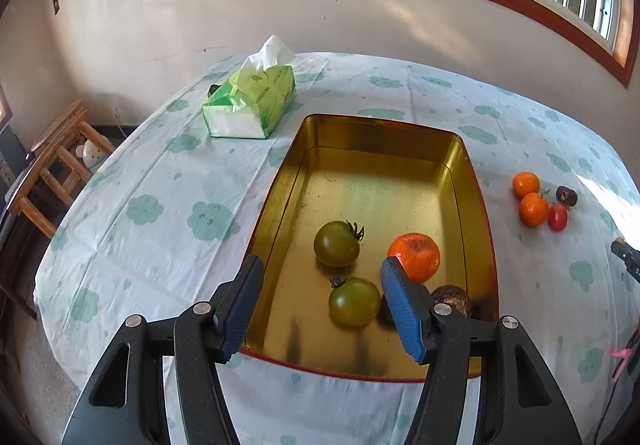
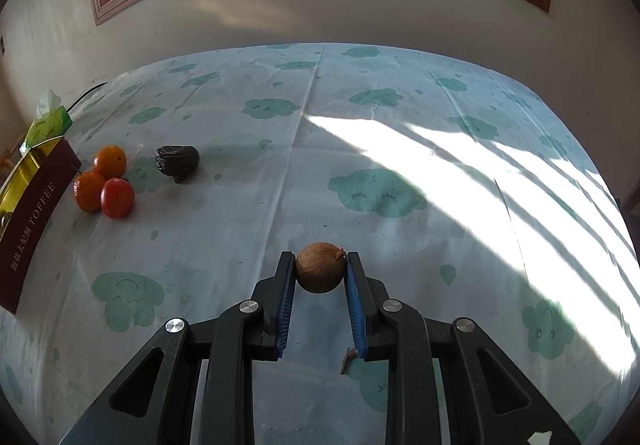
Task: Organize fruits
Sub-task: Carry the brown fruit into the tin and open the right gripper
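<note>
1. Left wrist view: the left gripper (image 1: 322,309) is held above the near end of the gold tin (image 1: 384,173), jaws apart with nothing between the pads. A release position is inferred, since the fruit below lies loose on the tin floor.
2. Counted in the tin: two green tomatoes (image 1: 337,244) (image 1: 354,301), one orange mandarin (image 1: 416,256), one dark round fruit (image 1: 454,299) partly hidden behind the right finger. All four are gathered at the near end; the far end is bare.
3. Right wrist view: the right gripper (image 2: 320,299) is clamped on a small brown round fruit (image 2: 320,267), pinched at the fingertips just above the tablecloth (image 2: 380,149). The hold is judged to be for carrying it to the tin at far left.
4. Still outside the tin, in a cluster just beside its right wall: two small oranges (image 2: 110,162) (image 2: 89,191), one red tomato (image 2: 117,198), one dark wrinkled fruit (image 2: 178,162). These are judged as still to be sorted.
5. One green tissue box (image 1: 250,101) is noted left of the tin's far end, apart from it.
</note>
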Tool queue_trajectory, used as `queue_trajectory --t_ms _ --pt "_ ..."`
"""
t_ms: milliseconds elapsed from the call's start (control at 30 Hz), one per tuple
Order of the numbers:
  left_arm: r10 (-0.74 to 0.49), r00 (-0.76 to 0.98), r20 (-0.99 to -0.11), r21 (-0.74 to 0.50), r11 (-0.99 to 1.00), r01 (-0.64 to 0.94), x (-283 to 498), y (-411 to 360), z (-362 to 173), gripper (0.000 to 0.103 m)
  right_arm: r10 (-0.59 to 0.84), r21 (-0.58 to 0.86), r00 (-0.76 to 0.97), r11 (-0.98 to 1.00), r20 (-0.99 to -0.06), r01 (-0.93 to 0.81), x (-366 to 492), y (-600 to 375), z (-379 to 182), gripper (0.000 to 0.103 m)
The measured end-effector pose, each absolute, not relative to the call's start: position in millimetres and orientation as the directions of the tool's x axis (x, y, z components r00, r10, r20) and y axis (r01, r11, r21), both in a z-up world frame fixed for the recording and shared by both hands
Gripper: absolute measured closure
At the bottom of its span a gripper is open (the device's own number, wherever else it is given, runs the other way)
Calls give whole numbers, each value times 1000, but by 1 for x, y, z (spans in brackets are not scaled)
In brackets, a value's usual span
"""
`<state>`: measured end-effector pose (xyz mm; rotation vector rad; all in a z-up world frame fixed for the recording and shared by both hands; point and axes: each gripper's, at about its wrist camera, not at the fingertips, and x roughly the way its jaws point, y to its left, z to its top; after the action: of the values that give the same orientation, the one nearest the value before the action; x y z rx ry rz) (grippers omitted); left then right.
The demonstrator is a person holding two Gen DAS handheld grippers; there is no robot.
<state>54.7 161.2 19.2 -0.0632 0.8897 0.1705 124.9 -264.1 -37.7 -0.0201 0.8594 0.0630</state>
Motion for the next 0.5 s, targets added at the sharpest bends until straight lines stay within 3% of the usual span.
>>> queue_trajectory --t_ms 333,500 --pt "146 597 -789 -4 970 -242 22 181 16 41 359 91 613 901 -704 -424 104 -103 4 80" --pt "172 588 -790 7 962 -272 11 193 14 41 451 93 561 829 -694 -551 95 -29 10 80"
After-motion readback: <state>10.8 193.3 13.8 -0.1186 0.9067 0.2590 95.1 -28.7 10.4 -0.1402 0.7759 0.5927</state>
